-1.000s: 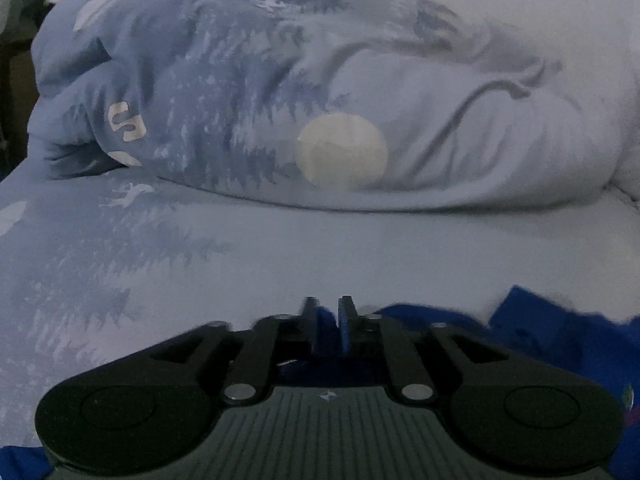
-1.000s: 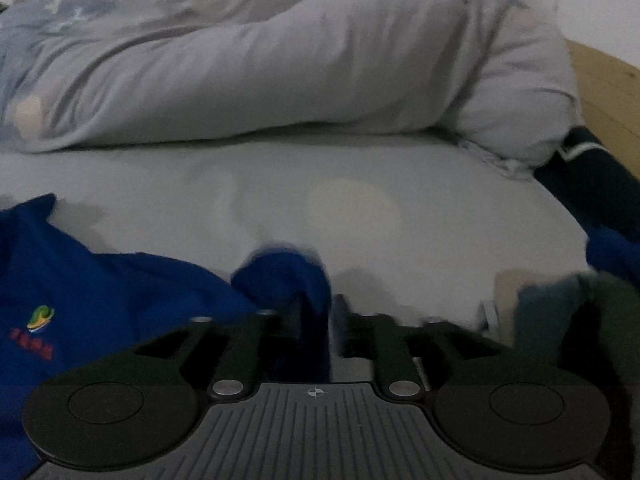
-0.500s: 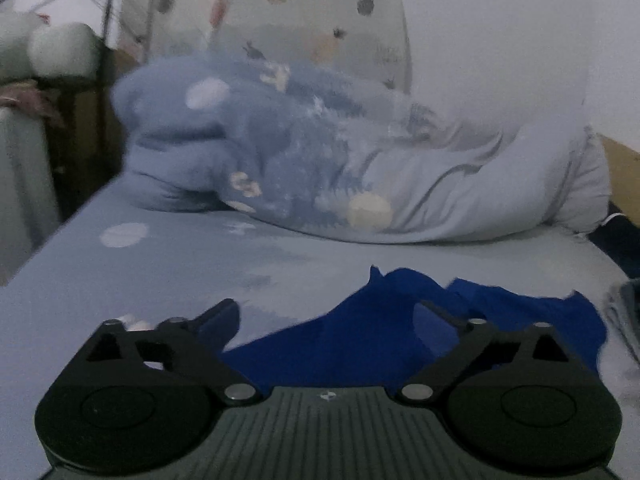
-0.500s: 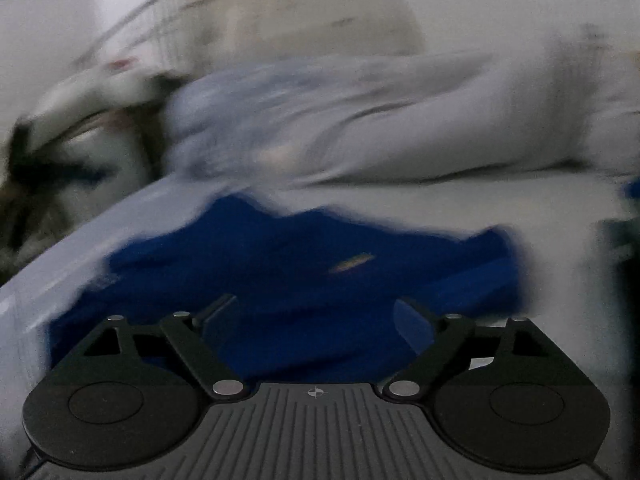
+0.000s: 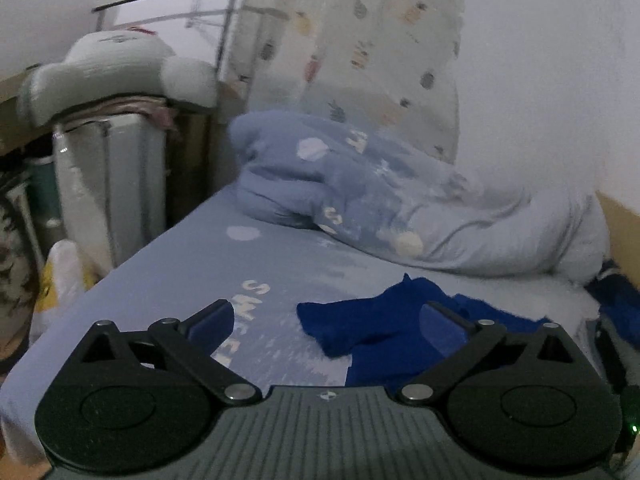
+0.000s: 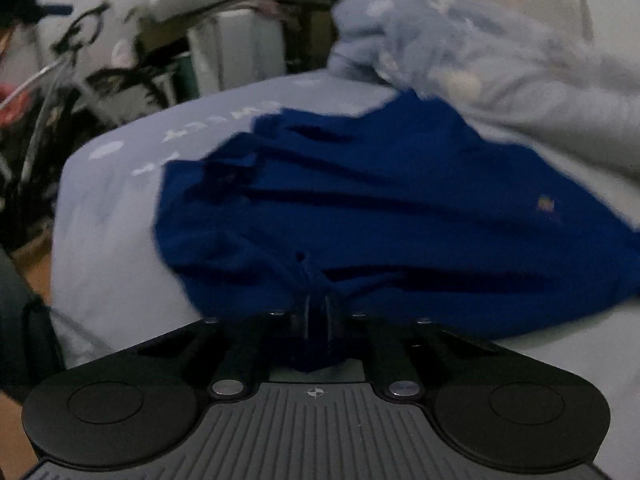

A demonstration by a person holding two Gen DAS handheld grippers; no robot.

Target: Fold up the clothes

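Dim bedroom, laundry on bed. Blue shirt [image 6: 400, 208] spread rumpled across pale printed bedsheet [image 5: 224, 276], far edge against bunched duvet [image 5: 380, 196]. Right gripper [image 6: 316, 312] low at shirt's near edge, fingers pinched together on bunch of blue cloth, likely anchoring that edge for pull or fold. Left gripper [image 5: 326, 320] raised above sheet, fingers spread wide, holding nothing, shirt corner showing between them; seemingly freed to pick fresh hold. Shirt creased, no neat fold visible. Picture blurred.

Left claw [image 5: 326, 322] gapes empty above blue shirt [image 5: 384, 332] on bed [image 5: 192, 264].
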